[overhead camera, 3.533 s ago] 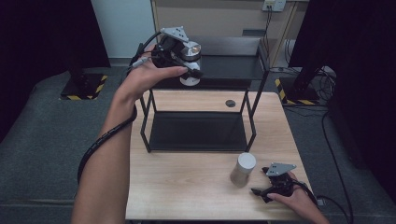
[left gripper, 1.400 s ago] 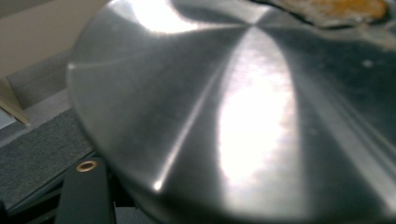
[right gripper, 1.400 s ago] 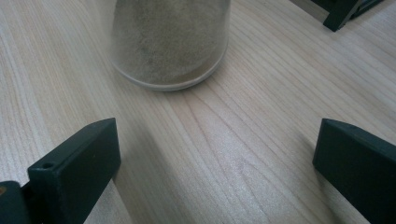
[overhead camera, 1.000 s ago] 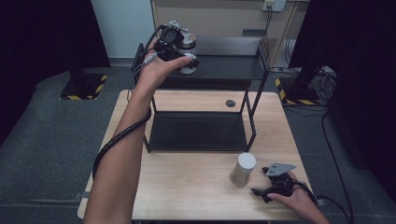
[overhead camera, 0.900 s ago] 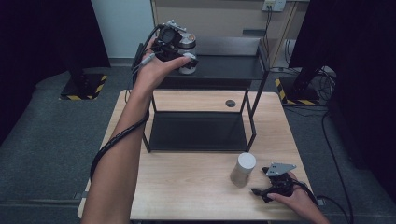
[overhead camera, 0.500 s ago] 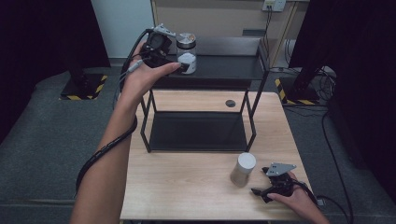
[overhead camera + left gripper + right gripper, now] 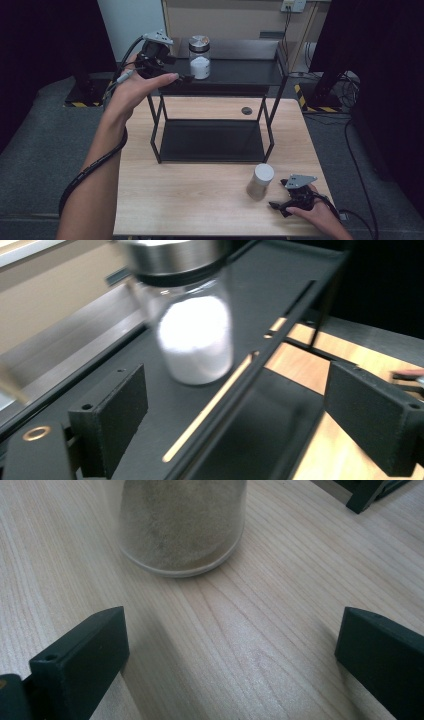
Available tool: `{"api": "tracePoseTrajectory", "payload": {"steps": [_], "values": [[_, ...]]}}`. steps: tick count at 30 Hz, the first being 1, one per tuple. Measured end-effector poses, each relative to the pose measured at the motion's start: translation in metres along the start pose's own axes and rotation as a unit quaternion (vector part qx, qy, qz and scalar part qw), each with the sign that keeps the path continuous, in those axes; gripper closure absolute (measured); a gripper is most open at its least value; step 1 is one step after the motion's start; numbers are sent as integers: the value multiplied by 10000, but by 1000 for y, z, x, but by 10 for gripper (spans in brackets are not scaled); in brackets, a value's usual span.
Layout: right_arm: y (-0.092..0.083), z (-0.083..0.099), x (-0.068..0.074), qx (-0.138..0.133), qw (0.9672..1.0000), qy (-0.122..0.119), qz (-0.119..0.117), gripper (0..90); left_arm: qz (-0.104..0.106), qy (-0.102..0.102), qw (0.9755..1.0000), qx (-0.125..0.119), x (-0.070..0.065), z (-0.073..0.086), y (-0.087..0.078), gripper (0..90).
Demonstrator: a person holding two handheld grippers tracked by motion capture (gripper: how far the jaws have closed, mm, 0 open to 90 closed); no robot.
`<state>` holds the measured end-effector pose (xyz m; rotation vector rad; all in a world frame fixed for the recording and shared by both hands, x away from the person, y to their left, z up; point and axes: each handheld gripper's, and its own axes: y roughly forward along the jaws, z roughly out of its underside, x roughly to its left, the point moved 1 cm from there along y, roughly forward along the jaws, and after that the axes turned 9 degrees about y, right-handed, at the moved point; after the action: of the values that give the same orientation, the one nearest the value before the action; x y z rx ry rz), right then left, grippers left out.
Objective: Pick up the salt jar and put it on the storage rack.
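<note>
A glass jar of white powder point(image 7: 199, 57) with a metal lid stands upright on the top shelf of a black rack point(image 7: 235, 75). My left gripper point(image 7: 179, 69) hovers just left of it, open, with nothing between its jaws. In the left gripper view the jar point(image 7: 192, 325) stands ahead of the spread jaws point(image 7: 250, 405). A second jar with beige powder and a white lid point(image 7: 261, 181) stands on the wooden table at the front right. My right gripper point(image 7: 280, 204) rests on the table beside it, open. In the right gripper view that jar point(image 7: 182, 525) stands beyond the jaws point(image 7: 225, 650).
The rack has a lower black shelf point(image 7: 210, 142) near table level and thin legs. A small dark disc point(image 7: 246, 110) lies on the table point(image 7: 190, 200) behind the rack. Dark floor and black stands surround the table.
My left gripper, earlier around the white-powder jar at the top shelf, has drawn back to the left. The jar stays standing on the shelf. The right hand has not moved.
</note>
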<state>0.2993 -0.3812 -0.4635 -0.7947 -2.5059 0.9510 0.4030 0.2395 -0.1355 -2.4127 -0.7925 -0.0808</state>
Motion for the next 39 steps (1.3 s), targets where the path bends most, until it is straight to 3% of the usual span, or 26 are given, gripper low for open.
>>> {"api": "tracePoseTrajectory", "payload": {"steps": [4, 9, 19, 26, 39], "values": [[0, 0, 0, 0, 10000, -2, -1, 17, 343, 308, 9989, -63, 3, -1, 3, 101], [0, 0, 0, 0, 10000, -2, 0, 18, 617, 578, 9963, -125, 4, -3, 8, 99], [0, 0, 0, -2, 10000, -4, 1, 17, 1351, 1043, 9849, -288, -3, 13, 25, 99], [0, 0, 0, -7, 10000, -4, 1, 17, 1509, 1220, 9802, -390, -24, 32, 38, 87], [0, 1, 1, -8, 10000, -5, -7, 18, 1682, 1287, 9761, -485, -62, 83, 54, 75]]}}
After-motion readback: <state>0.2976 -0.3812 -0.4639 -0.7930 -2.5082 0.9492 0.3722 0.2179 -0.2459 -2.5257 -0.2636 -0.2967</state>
